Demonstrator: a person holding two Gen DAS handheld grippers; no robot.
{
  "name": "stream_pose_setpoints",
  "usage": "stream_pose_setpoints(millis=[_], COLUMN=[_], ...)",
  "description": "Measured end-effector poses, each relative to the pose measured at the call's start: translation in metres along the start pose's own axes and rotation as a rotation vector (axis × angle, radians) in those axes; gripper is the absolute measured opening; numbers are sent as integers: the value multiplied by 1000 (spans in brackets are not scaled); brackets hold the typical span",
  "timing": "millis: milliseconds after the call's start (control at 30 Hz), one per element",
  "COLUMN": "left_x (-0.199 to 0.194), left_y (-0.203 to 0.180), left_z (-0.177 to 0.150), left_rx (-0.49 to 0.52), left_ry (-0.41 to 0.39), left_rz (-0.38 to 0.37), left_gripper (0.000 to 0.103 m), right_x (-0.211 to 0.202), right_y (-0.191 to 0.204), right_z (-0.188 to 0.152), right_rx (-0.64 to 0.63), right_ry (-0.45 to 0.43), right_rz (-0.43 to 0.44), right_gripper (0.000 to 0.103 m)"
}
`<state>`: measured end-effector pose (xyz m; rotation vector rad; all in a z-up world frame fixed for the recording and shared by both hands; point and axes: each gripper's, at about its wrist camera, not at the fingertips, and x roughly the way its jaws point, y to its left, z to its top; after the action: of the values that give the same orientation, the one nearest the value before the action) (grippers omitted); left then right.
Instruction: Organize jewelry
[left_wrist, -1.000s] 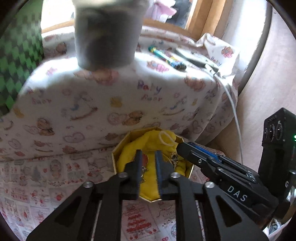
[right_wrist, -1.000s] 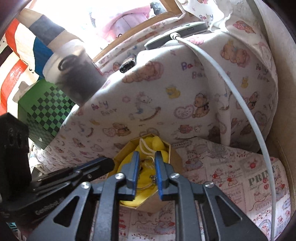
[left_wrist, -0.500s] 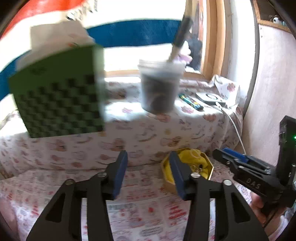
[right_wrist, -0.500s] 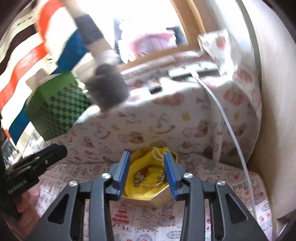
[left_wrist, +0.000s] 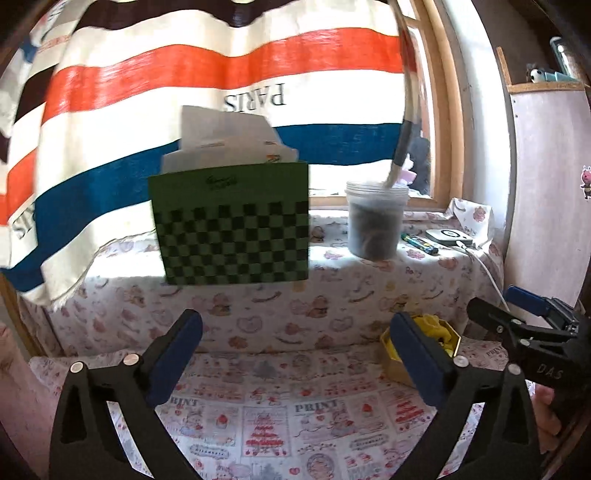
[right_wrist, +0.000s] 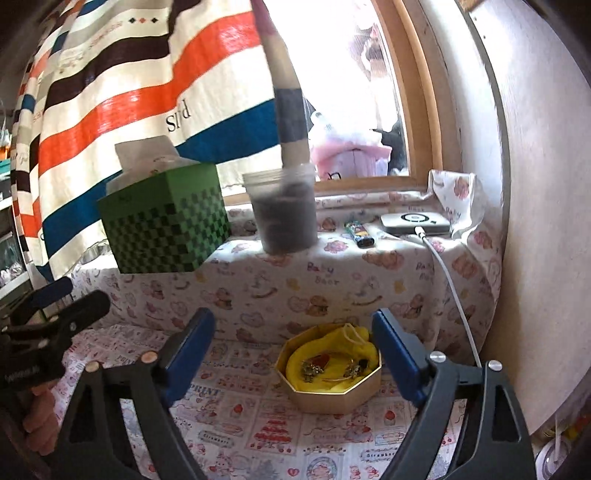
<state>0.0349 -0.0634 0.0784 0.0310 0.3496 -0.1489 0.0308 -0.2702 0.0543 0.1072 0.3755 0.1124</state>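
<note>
Two wrist-camera views look across a low surface covered in a printed cartoon cloth (right_wrist: 258, 424), with a raised ledge (right_wrist: 332, 280) behind it under the same kind of cloth.

At far left hangs a striped curtain (left_wrist: 221, 74) in orange, white, blue and brown. In front of it, on the ledge, stands a green checkered box (left_wrist: 232, 229) with papers sticking out of its top. Next comes a clear plastic tub (right_wrist: 284, 210) of dark contents, then a small lighter (right_wrist: 359, 232), then a white device (right_wrist: 413, 221) with a cable running down the ledge front.

Below, toward the right, sits an octagonal jewelry box (right_wrist: 332, 391) lined with yellow cloth (right_wrist: 328, 354). Several jewelry pieces (right_wrist: 332, 365) lie on that lining.

The left gripper (left_wrist: 295, 354) has its fingers released and still spreading, with nothing between them. The right gripper (right_wrist: 293, 358) is likewise released and widening, empty, with the box seen in the gap beyond it and untouched.

Judging by the layout, the jewelry is gathered in the box and the job looks near its end. No loose pieces show on the cloth, and no lid is in sight.

The right view looks into the box and shows the pieces. The left view shows only the box's edge behind one finger, but takes in more curtain and the word PARIS.
</note>
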Motion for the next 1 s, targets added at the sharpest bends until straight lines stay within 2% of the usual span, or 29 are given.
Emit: stream_pose_setpoints(millis=[33, 67, 200, 400, 533, 667, 1000], left_x=[0, 1, 4, 13, 20, 22, 26], left_y=[3, 6, 11, 25, 27, 27, 34], left_z=[-4, -8, -23, -44, -54, -63, -74], left_rx=[-11, -21, -18, -61, -50, -34, -67], left_ry=[6, 13, 19, 36, 46, 43, 44], left_rz=[-2, -1, 20, 23, 50, 70, 111], left_gripper=[102, 102, 102, 102, 102, 102, 102], right_x=[-2, -3, -5, 4, 8, 9, 17], right_y=[1, 2, 4, 8, 12, 19, 22], right_z=[-2, -3, -12, -26, -36, -45, -56], right_rx=[1, 2, 6, -2, -9, -34, -60], right_ry=[-17, -28, -46, -24, -7, -12, -20], right_rz=[0, -3, 2, 18, 34, 26, -5], right_gripper=[101, 103, 103, 103, 103, 103, 103])
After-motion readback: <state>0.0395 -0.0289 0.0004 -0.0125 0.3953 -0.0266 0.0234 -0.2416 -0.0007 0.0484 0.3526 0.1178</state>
